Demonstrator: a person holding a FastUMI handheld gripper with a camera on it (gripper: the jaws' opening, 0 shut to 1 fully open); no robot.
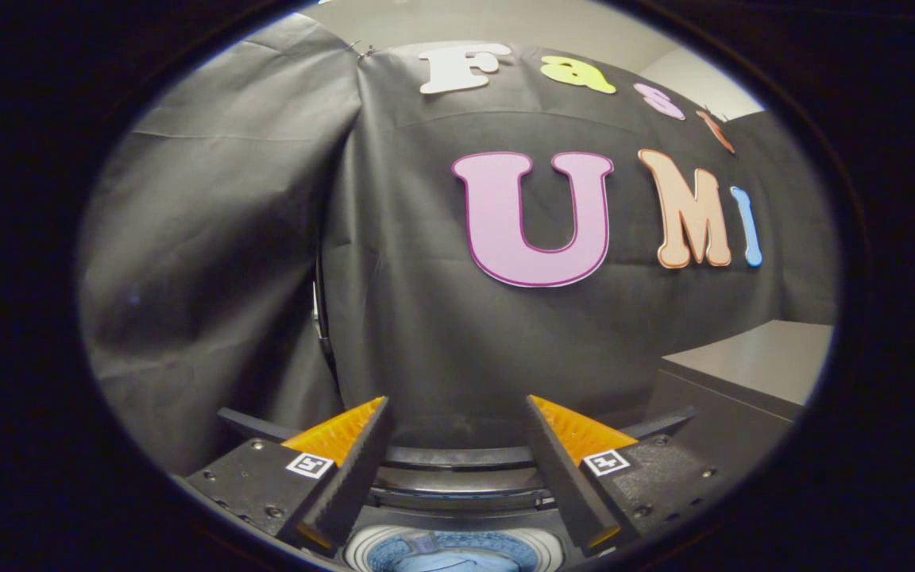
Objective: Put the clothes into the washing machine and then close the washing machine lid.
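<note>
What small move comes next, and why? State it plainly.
Probably reach back for the lid and swing it down. Blue clothes already lie inside the washing machine's drum, below and between the jaws. The gripper is open and holds nothing, and the lid seems to stand raised just beyond it, so closing looks like the step left.

Blue clothes (445, 560) apparently lie inside the open washing machine (457, 492).

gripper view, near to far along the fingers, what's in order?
Blue clothes in the washing machine drum, below the open gripper with nothing between its fingers → raised washing machine lid → black cloth wall. Grey cabinet off to the right.
</note>
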